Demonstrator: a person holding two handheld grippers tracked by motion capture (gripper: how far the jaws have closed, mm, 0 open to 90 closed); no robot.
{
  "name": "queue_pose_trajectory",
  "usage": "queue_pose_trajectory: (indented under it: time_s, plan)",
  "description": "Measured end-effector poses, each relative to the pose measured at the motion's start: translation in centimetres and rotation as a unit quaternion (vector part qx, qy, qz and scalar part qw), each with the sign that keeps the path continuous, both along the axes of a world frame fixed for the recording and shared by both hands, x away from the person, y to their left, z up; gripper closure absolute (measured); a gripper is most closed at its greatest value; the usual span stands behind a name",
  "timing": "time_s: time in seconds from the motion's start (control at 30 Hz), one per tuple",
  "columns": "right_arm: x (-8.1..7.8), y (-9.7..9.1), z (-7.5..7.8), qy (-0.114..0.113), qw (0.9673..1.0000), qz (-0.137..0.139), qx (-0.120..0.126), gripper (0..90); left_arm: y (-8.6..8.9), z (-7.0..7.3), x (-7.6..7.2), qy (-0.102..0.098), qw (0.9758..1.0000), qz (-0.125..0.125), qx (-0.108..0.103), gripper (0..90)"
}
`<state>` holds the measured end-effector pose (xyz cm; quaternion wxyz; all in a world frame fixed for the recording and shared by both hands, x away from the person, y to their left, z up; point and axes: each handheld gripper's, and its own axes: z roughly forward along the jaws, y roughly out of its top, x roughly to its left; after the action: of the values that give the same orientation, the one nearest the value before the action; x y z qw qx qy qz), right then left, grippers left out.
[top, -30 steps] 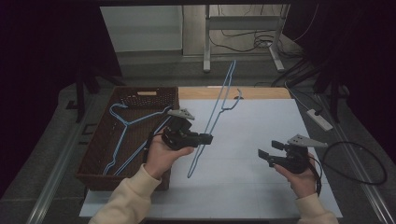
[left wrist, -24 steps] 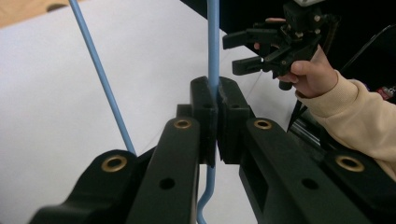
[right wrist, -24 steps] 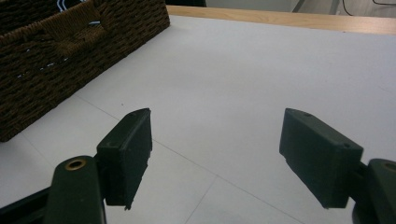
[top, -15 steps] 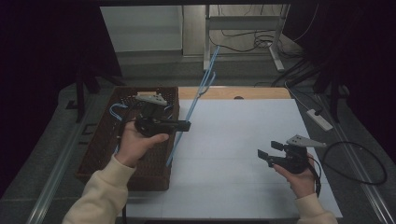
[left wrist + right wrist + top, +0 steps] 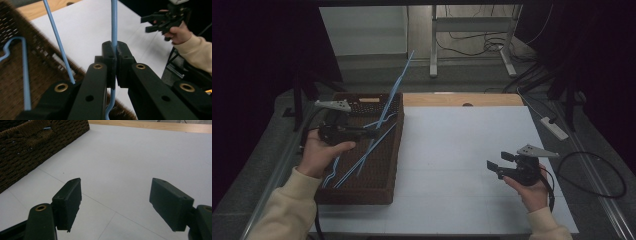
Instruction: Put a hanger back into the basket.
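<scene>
The left gripper (image 5: 371, 133) is clenched on the wire of a blue hanger (image 5: 114, 30); in the left gripper view its jaws pinch the thin rod between them. In the high view the hanger (image 5: 388, 107) hangs over the brown wicker basket (image 5: 362, 192) at about nine o'clock on the surface, its long wire slanting up toward twelve o'clock past the basket's far rim. At least one more blue hanger (image 5: 333, 172) lies inside the basket, though the tangle of wires makes the count hard to read. The step in hand appears to be carrying the hanger to the basket to lay it in. The next move calls for tipping the long wire down so it clears the rim, then letting go. The right gripper (image 5: 498, 165) is released, jaws wide apart and holding nothing, above the white surface (image 5: 462, 135) at about four o'clock.
</scene>
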<state>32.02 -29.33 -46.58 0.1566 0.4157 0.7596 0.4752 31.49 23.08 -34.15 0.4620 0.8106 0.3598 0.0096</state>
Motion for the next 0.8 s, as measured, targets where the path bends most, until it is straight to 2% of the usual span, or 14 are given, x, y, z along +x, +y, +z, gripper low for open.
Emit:
queue_pose_trajectory:
  time_s: [0.23,0.3,0.53,0.8]
  plan:
    - [0.1,0.1,-0.1,0.002,1.0000,-0.001,-0.001,26.3,3.2,-1.7,0.2,0.016,0.9997,0.009,0.014,87.3]
    - [0.1,0.1,-0.1,0.002,1.0000,0.000,-0.001,26.3,3.5,-1.9,0.2,0.019,0.9997,0.009,0.015,87.3]
    - [0.1,0.1,-0.2,0.002,1.0000,0.000,-0.003,26.3,5.1,-3.6,0.5,0.039,0.9984,0.001,0.040,87.3]
    - [0.2,0.1,-0.3,0.004,1.0000,0.000,-0.003,26.3,6.1,-5.2,0.8,0.060,0.9968,0.007,0.052,87.3]
